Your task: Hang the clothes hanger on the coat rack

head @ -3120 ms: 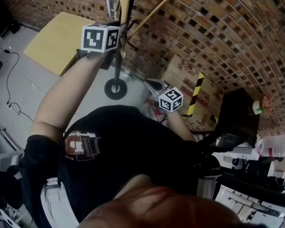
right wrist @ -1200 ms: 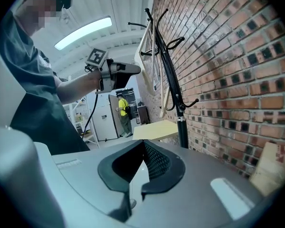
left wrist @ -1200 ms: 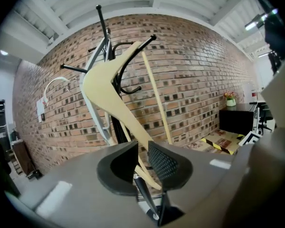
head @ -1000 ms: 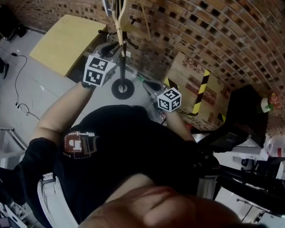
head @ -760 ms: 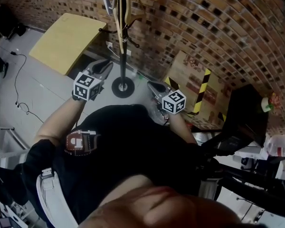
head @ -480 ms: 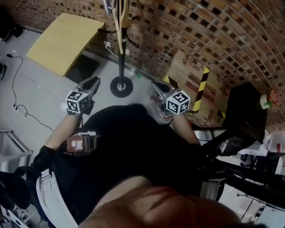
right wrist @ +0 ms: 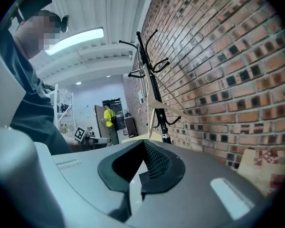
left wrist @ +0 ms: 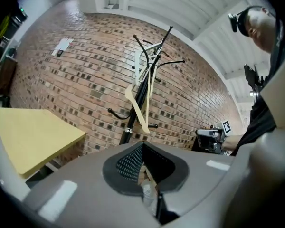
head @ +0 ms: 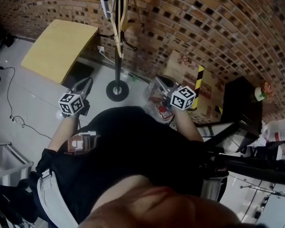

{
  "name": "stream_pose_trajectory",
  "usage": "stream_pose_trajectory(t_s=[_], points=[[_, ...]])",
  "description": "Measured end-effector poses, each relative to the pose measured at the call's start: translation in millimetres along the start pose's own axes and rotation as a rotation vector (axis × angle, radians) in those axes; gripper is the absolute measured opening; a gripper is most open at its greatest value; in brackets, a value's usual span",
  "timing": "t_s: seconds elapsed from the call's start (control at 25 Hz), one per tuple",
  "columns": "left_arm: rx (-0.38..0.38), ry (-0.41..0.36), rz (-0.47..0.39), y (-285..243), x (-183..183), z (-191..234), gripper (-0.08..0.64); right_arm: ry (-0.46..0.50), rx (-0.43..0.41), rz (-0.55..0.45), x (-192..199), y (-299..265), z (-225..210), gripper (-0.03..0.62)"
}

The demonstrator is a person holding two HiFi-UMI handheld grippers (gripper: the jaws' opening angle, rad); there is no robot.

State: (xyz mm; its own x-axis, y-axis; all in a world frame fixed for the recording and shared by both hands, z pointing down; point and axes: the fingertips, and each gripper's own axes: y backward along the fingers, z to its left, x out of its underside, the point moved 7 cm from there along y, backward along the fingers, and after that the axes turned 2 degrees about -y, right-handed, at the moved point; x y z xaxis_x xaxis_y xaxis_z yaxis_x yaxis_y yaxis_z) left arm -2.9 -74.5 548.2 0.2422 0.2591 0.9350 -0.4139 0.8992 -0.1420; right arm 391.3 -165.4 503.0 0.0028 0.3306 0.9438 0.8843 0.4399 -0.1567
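The wooden clothes hanger (head: 118, 18) hangs on the black coat rack (head: 117, 56) by the brick wall, and neither gripper touches it. In the left gripper view the hanger (left wrist: 143, 99) dangles against the rack's pole (left wrist: 135, 110). My left gripper (head: 85, 84) is low and left of the rack's round base (head: 117, 90), shut and empty. To the right of that base, my right gripper (head: 160, 80) is also shut with nothing in it. Its own view shows the rack (right wrist: 153, 91) and hanger (right wrist: 151, 109) ahead, beyond its closed jaws (right wrist: 143, 144).
A yellow tabletop (head: 57, 46) stands left of the rack. Cardboard boxes (head: 183, 65) and a black-and-yellow striped post (head: 197, 87) lean at the wall to the right, then a dark cabinet (head: 240, 103). A cable (head: 9, 94) lies on the floor. Another person (right wrist: 108, 122) stands far off.
My left gripper dropped from the rack's upper part down and left, away from the hanger, which stays hung. Its jaws closed. The right gripper rose slightly.
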Motion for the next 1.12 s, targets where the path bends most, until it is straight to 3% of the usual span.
stream_pose_trajectory(t_s=[0.32, 1.12], points=[[0.141, -0.062, 0.018, -32, -30, -6, 0.002, -0.020, 0.070, -0.036, -10, -7, 6, 0.012], [0.157, -0.047, 0.045, -25, -31, 6, 0.002, -0.032, 0.066, -0.002, 1, -27, 24, 0.012]])
